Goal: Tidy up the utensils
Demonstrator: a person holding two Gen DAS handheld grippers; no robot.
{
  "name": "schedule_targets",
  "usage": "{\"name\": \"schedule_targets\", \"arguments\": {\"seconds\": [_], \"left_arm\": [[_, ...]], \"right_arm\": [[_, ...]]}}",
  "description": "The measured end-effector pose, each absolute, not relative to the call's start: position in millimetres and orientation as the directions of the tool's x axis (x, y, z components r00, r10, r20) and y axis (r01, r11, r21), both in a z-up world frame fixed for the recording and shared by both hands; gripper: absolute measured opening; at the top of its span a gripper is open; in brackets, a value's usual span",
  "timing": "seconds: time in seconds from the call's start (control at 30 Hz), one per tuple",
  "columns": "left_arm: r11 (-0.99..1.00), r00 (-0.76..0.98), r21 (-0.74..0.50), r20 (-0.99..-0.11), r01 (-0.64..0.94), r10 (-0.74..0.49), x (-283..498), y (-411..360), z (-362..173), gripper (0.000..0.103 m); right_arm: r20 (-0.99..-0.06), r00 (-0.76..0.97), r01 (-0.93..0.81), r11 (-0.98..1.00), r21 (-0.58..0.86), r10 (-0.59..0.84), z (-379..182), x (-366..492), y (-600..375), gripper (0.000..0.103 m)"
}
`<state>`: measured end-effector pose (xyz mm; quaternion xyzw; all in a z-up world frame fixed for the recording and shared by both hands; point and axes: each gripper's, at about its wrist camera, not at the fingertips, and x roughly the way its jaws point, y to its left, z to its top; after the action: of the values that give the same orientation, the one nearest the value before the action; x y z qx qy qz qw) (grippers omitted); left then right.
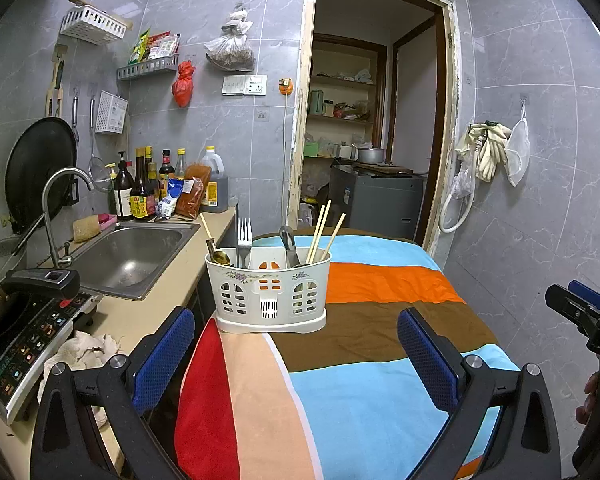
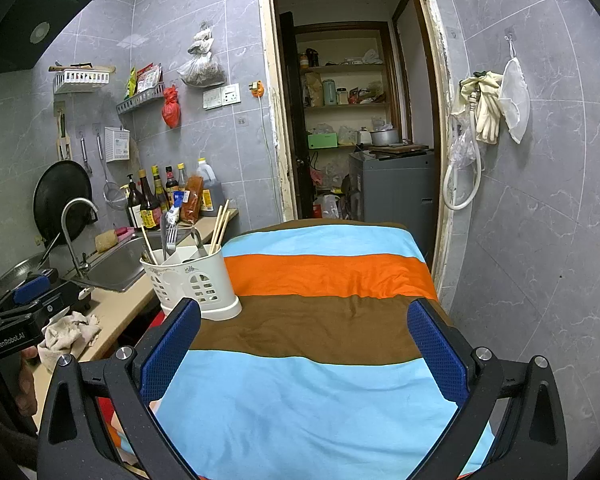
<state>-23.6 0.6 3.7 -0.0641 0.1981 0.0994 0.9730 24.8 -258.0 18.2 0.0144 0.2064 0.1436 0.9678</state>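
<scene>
A: Where do the utensils stand?

B: All that I can see are upright in the white caddy (image 1: 269, 294), which sits on the left edge of the striped cloth (image 1: 380, 344) over the surface, toward the middle of its length. A fork (image 1: 244, 236) and a gold spoon (image 1: 220, 257) are in the left compartment, a ladle-like piece (image 1: 289, 242) and wooden chopsticks (image 1: 320, 232) in the right.

A: So the sorting looks finished?

B: I judge it nearly or fully done. No loose utensil lies on the cloth in either view. One chopstick (image 1: 206, 227) leans apart in the left compartment, so perhaps that wants joining with the others.

A: And the grippers?

B: The left hand-held gripper (image 1: 296, 354) is spread wide and holds nothing, near the caddy and facing it. The right hand-held gripper (image 2: 304, 354) is also spread and bare, over the blue and brown stripes, well right of the caddy.

A: Anything in the way?

B: Little. The sink (image 1: 132, 254) and its tap (image 1: 62, 208) lie just left of the caddy, with a crumpled rag (image 1: 86, 350) on the counter nearer. Bottles (image 1: 140, 192) stand far left, well clear.
</scene>
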Motion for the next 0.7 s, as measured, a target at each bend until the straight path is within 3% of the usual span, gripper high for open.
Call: {"name": "schedule_targets", "arguments": {"seconds": [0.7], "left_arm": [[0.972, 0.902, -0.085, -0.397, -0.218, 0.168, -23.7, 0.5, 2.8, 0.102]], "right_arm": [[-0.396, 0.873, -0.271, 0.958, 0.087, 0.283, 18.2, 24.0, -256.6, 0.101]]}}
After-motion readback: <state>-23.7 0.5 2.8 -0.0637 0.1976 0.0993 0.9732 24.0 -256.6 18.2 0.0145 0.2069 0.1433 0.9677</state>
